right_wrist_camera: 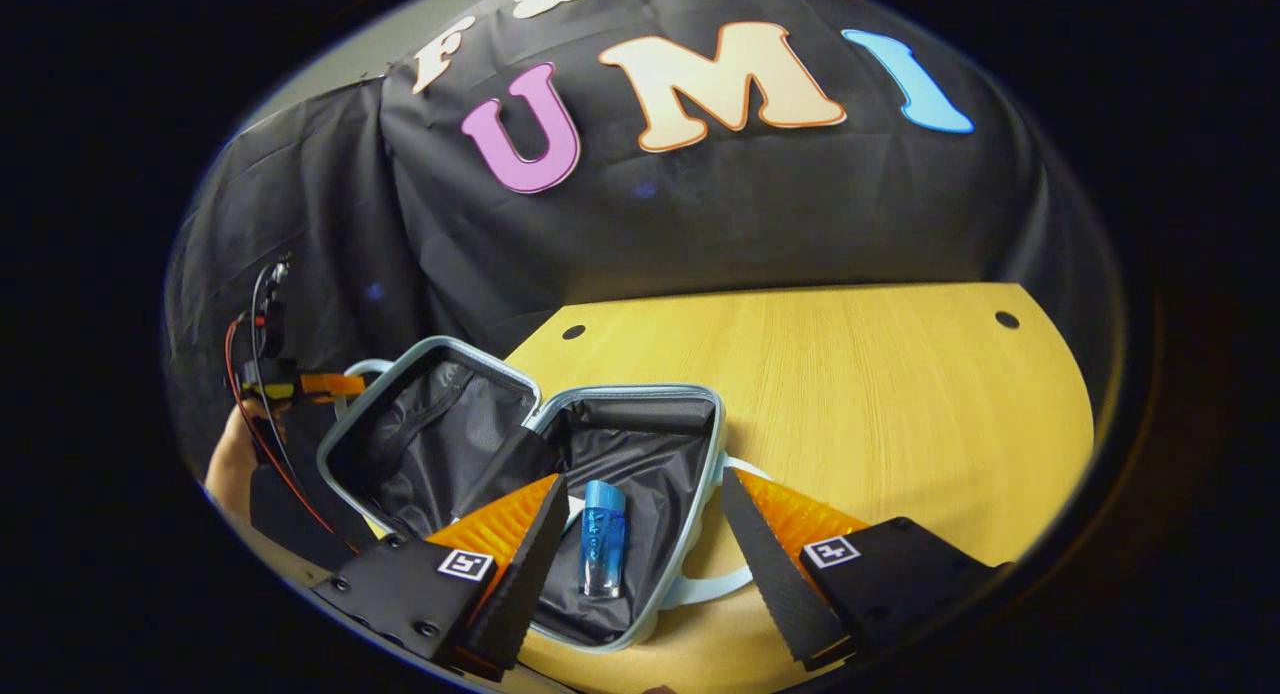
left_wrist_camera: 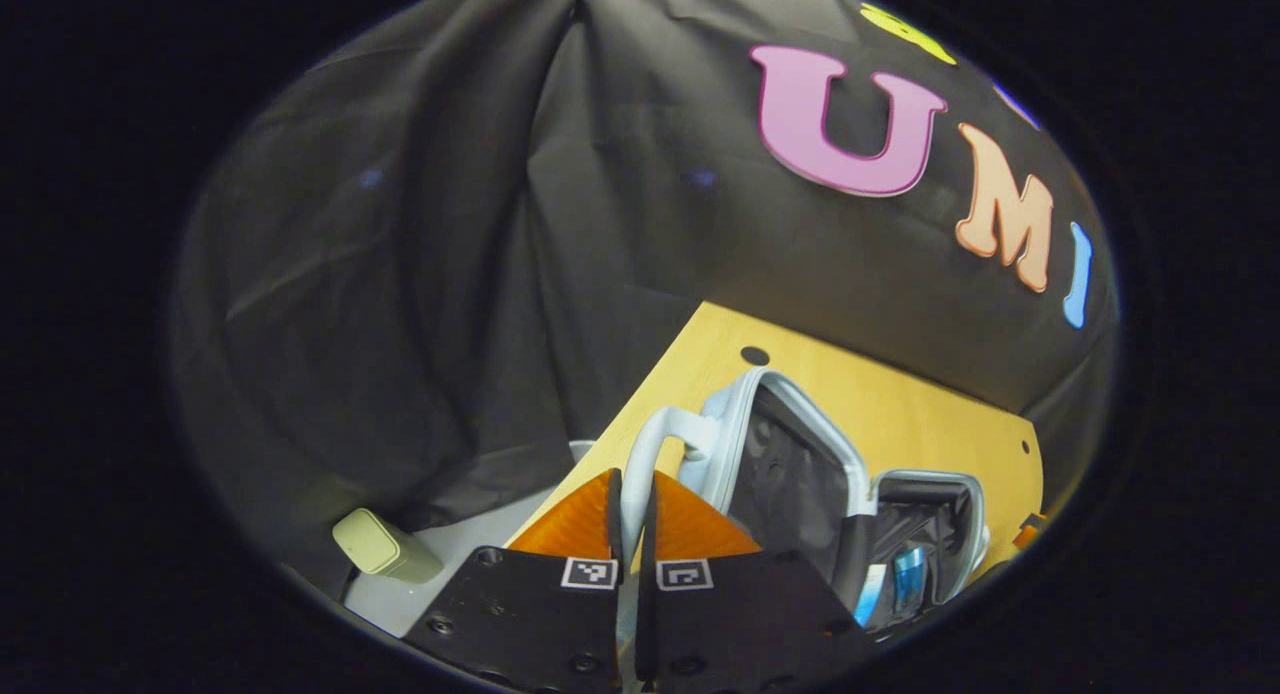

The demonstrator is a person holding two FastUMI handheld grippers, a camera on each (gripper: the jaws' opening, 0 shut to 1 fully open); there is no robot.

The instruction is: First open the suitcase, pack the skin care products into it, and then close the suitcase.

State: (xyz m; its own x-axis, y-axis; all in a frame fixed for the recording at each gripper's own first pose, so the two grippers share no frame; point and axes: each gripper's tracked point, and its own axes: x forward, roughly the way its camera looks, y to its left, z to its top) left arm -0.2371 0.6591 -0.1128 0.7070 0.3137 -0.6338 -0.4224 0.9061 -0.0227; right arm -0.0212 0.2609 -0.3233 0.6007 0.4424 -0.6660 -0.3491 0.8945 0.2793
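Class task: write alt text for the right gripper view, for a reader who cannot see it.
An open suitcase lies on a wooden table with a blue bottle in its near half. The right tongs hang open above that bottle, and the left tongs grip the handle at the lid's far edge.

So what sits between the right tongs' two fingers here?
In the right gripper view, the open right tongs frame the blue bottle, which lies in the suitcase's near half, touched by neither finger.

Black gripper bodies (right_wrist_camera: 400, 589) with square markers
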